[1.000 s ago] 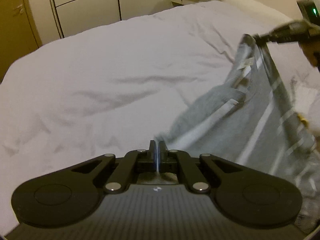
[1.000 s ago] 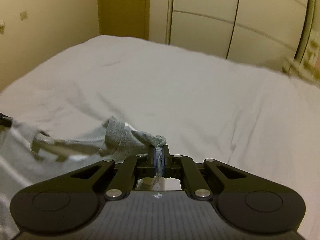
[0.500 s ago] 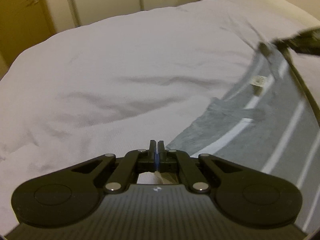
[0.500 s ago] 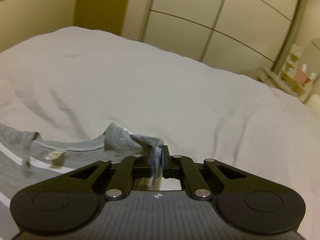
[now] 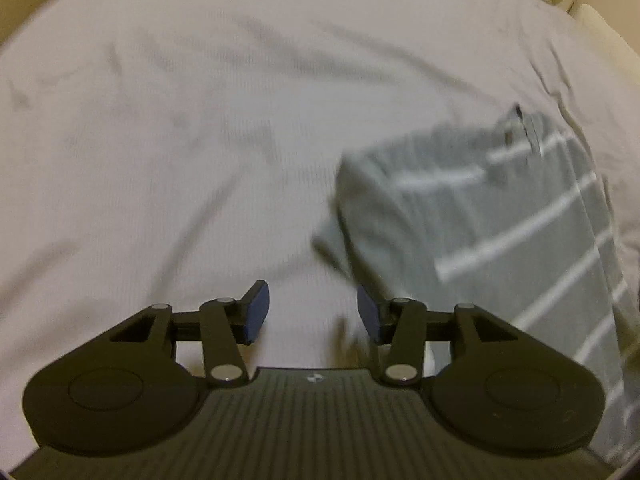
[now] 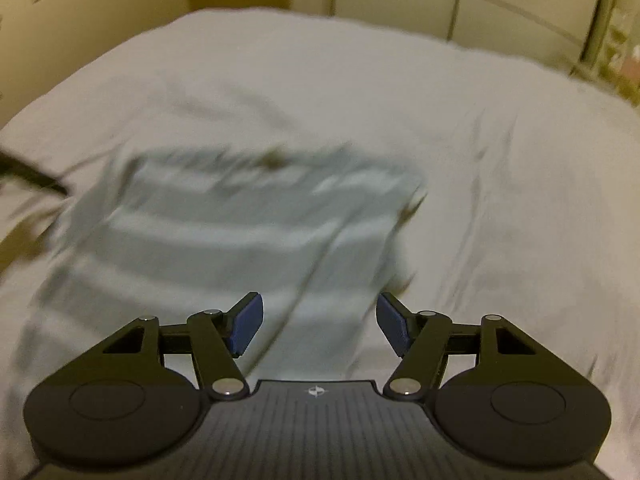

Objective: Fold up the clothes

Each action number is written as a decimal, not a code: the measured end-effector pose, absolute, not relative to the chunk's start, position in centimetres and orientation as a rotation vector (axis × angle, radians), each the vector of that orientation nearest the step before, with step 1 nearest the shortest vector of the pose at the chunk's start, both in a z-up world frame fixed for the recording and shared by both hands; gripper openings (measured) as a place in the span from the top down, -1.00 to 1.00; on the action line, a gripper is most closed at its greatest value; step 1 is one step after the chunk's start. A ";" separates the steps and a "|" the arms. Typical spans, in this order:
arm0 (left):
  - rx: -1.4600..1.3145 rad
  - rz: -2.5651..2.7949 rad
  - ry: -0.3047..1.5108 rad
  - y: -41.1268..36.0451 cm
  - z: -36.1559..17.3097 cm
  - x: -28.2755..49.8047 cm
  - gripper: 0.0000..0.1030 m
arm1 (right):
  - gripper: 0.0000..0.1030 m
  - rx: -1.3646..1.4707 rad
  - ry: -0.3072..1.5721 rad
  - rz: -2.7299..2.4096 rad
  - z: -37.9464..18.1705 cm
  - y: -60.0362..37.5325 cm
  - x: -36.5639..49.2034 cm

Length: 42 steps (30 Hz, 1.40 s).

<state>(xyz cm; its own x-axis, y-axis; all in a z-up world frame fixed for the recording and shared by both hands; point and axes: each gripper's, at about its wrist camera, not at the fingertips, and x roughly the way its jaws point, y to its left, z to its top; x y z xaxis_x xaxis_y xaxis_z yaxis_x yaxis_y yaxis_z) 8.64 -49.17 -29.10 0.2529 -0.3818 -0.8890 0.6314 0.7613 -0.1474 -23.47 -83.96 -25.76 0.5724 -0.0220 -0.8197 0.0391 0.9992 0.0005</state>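
Now both jaws stand wide apart, empty: left gripper (image 5: 313,309) and right gripper (image 6: 320,322) above the striped grey shirt (image 6: 224,232), which lies spread on the bed (image 6: 500,152). Smoothing it flat should help any fold.

We find the shirt (image 5: 500,216) lying on the bed (image 5: 200,120), to the right ahead of the left gripper (image 5: 312,312). It lies left of and before the right gripper (image 6: 319,322). Behind the bed stands the wardrobe (image 6: 460,0).
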 end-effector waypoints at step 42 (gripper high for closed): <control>0.238 -0.841 1.065 -39.1 -27.7 25.3 0.95 | -0.02 -0.333 0.824 0.178 -24.6 -39.5 -8.2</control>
<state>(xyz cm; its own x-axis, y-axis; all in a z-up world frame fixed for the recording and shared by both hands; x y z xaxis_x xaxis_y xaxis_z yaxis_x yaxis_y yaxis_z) 25.26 -39.11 -27.68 0.2165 -0.4911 -0.8438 0.7070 0.6749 -0.2114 -8.25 -39.47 -24.59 0.6686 0.0265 -0.7431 -0.2822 0.9337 -0.2206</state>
